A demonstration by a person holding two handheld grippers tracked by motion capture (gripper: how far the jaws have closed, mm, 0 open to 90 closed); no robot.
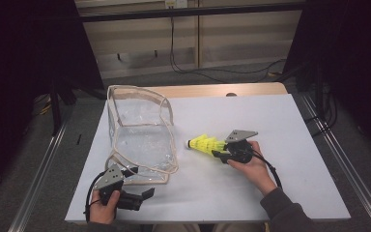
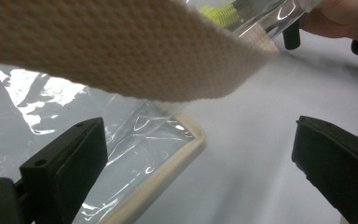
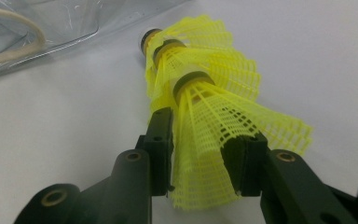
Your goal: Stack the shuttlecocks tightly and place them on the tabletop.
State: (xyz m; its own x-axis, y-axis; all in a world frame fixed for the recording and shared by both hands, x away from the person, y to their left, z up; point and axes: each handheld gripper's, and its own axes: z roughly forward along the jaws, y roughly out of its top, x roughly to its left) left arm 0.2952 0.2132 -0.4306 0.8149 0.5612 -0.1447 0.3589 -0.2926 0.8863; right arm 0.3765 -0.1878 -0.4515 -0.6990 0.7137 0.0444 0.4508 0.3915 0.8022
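Right hand-held gripper (image 3: 200,154): jaws astride the rear skirt of a stack of yellow shuttlecocks (image 3: 205,98), pads at the mesh, whether pressing I cannot tell. The stack lies on the desk (image 1: 251,203) mid-right, cork ends pointing left toward the clear bag (image 1: 142,133). Left hand-held gripper (image 1: 145,193): jaws wide, empty, at the bag's near-left corner.

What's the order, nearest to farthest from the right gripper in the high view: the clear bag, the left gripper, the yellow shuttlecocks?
1. Yellow shuttlecocks: between the jaws of the right gripper, nested in a stack.
2. Clear bag: to its left, mid-table.
3. Left gripper: farthest, at the near left corner by the bag's edge.
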